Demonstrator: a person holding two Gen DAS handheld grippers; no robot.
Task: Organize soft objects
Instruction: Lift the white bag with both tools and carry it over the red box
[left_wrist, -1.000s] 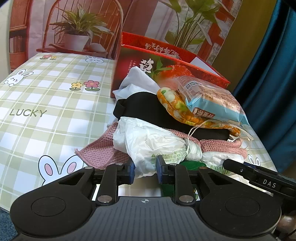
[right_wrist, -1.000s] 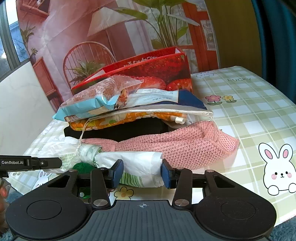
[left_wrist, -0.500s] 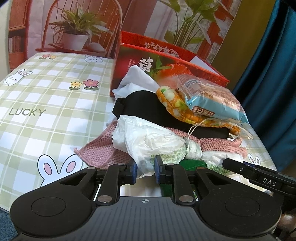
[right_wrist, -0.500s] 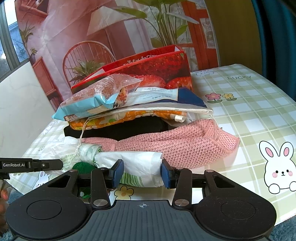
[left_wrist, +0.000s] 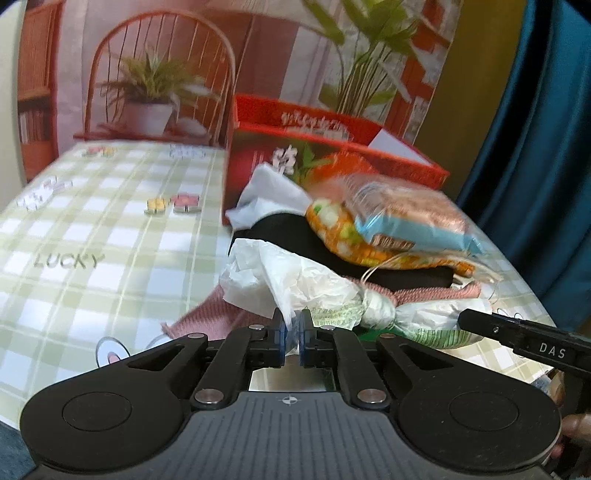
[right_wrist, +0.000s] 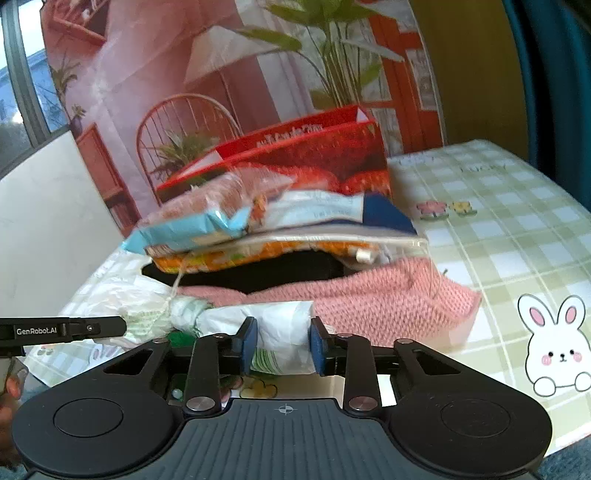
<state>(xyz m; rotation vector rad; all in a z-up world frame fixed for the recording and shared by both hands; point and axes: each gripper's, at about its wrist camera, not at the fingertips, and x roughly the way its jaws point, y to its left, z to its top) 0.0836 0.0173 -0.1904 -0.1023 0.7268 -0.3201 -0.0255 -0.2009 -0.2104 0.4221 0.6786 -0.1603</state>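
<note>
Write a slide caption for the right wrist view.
Right gripper closing its fingers on a white plastic bag before a pile of soft items and a red box.

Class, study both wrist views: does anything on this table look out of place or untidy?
Yes. The soft things sit in a lopsided heap beside the red box, not in it: a snack packet on top overhangs the edge, and the white plastic bag spills out crumpled at the front.

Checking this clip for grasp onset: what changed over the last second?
The left gripper pinched shut on the white plastic bag. The right gripper is closing around the bag's other end. The stacked pile and red box stayed put.
</note>
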